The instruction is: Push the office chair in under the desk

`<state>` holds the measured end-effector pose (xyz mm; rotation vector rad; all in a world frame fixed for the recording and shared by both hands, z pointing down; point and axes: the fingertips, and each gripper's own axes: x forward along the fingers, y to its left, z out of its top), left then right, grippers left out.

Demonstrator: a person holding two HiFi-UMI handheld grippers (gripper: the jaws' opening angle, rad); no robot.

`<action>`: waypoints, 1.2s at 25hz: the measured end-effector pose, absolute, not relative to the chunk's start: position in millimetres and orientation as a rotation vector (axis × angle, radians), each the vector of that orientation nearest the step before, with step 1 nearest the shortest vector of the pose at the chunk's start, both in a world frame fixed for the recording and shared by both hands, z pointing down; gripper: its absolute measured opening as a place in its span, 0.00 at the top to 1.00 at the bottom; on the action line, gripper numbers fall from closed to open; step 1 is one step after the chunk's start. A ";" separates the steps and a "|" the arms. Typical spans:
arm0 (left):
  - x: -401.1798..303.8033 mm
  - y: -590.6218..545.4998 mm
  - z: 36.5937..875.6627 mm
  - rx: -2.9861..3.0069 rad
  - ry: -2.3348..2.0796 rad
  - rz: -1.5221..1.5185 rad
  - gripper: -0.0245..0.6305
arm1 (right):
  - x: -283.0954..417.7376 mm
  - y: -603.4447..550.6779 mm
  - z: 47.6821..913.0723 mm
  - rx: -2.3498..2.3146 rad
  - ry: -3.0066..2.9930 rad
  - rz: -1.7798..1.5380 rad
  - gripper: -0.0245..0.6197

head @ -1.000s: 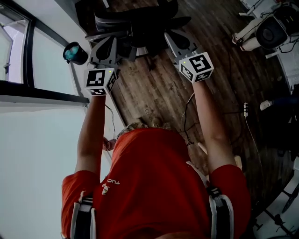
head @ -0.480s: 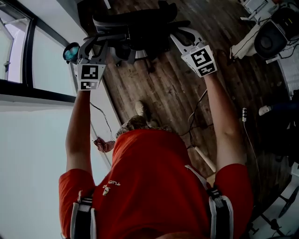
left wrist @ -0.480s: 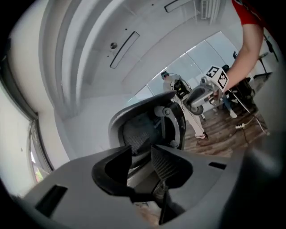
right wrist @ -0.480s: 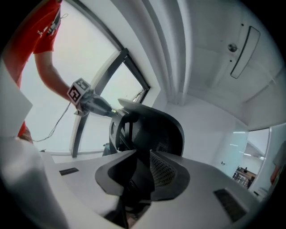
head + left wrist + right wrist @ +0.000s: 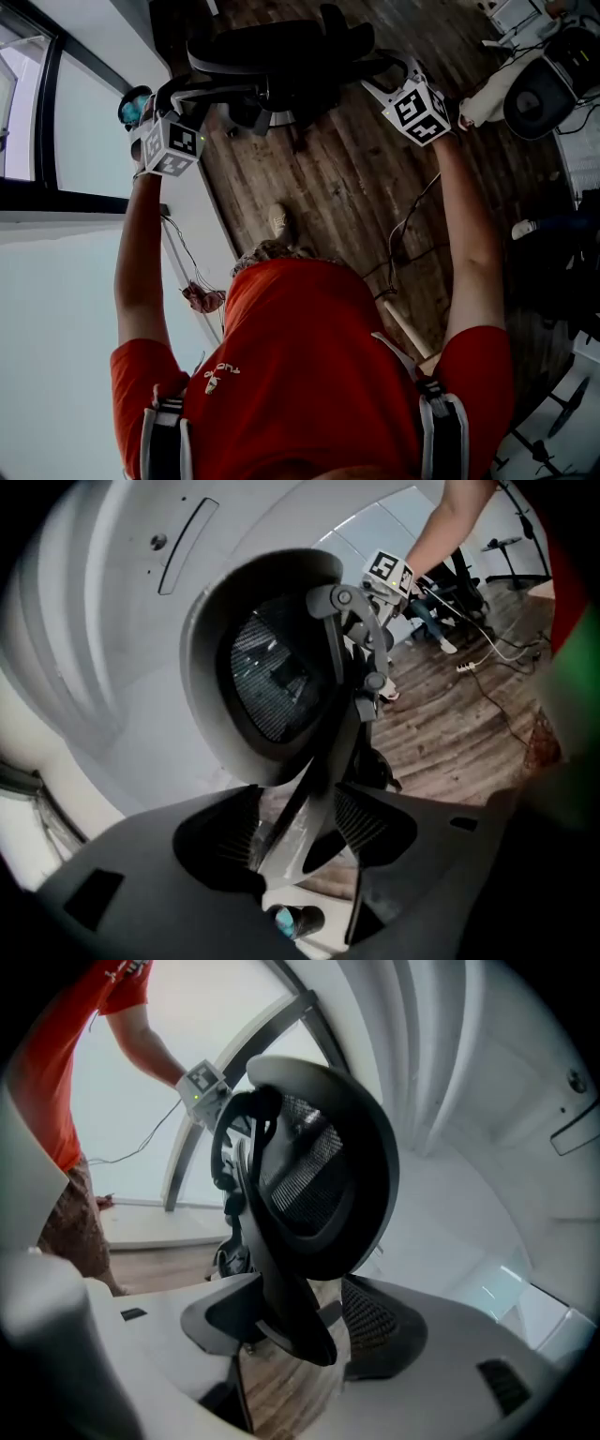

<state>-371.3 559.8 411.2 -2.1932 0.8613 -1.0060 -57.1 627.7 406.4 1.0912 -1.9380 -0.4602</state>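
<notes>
Two gripper views alone showed the mesh of the office chair (image 5: 272, 677). Its back edge stood between the opening jaws of the left gripper (image 5: 300, 832) and the right gripper (image 5: 291, 1326), unclamped.

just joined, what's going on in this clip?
A person in a red shirt stands on a wood floor behind an office chair, arms stretched out, with a gripper in each hand. The left gripper and right gripper are at the two sides of the chair's back. Both pairs of jaws are opening. Each has part of the back frame between them, but the pads are not pressing on it. I can't make out the desk.
</notes>
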 end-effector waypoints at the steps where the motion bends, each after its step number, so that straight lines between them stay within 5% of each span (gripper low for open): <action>1: -372.0 555.0 416.3 -2.186 0.838 -1.038 0.58 | -53.8 621.9 411.1 1.063 -1.917 -0.450 0.56; 20: -353.0 501.8 472.4 -2.046 0.548 -1.366 0.61 | -41.3 558.4 496.3 0.657 -1.727 -0.417 0.54; 23: -351.7 501.7 472.5 -2.033 0.527 -1.366 0.64 | -39.4 555.2 495.4 0.640 -1.720 -0.494 0.66; 30: -354.5 481.7 480.0 -1.988 0.477 -1.404 0.69 | -34.4 534.9 498.4 0.631 -1.719 -0.537 0.69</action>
